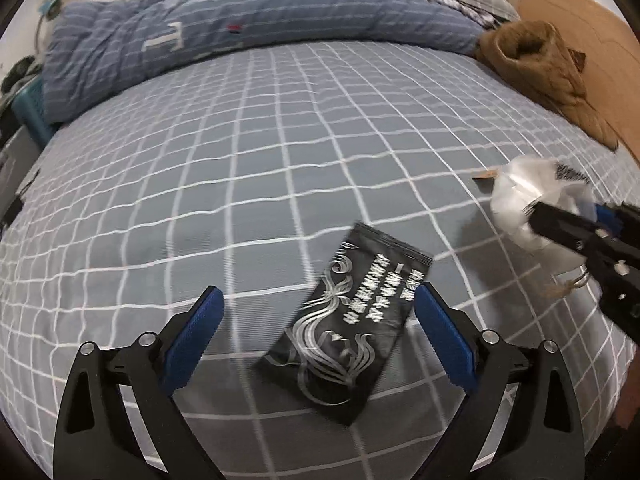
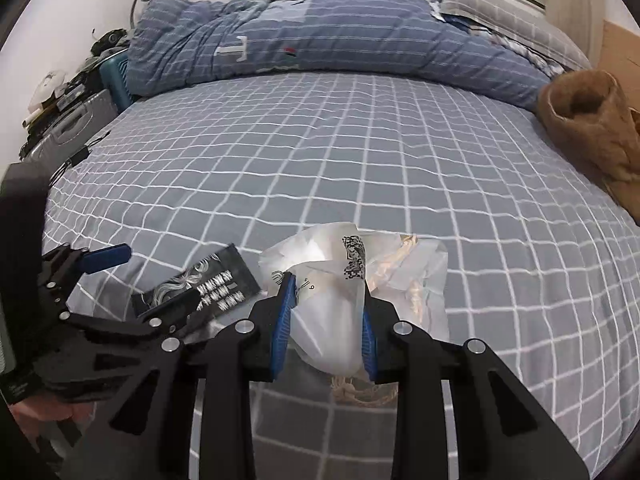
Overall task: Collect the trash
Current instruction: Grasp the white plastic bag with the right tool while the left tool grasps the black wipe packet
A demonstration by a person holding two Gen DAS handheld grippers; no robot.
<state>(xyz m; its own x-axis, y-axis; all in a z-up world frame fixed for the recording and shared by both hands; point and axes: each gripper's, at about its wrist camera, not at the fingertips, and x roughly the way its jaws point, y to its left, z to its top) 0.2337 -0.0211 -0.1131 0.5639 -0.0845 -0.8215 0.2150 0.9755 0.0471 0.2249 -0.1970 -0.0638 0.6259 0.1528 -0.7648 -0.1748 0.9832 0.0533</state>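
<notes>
A black foil packet (image 1: pixel 348 320) with silver print lies on the grey checked bed sheet (image 1: pixel 240 160). My left gripper (image 1: pixel 316 300) is open, its blue pads on either side of the packet's near half, just above it. My right gripper (image 2: pixel 326 316) is shut on a crumpled clear plastic bag (image 2: pixel 352 280) with a printed code; the bag also shows in the left wrist view (image 1: pixel 528 204). The packet (image 2: pixel 200 284) lies left of the bag in the right wrist view, with the left gripper (image 2: pixel 132 280) over it.
A rolled blue striped duvet (image 1: pixel 260 28) lies across the far side of the bed. A brown jacket (image 1: pixel 548 68) sits at the far right by a wooden headboard (image 1: pixel 580 20). Bedside clutter and a teal crate (image 2: pixel 114 76) stand at the left.
</notes>
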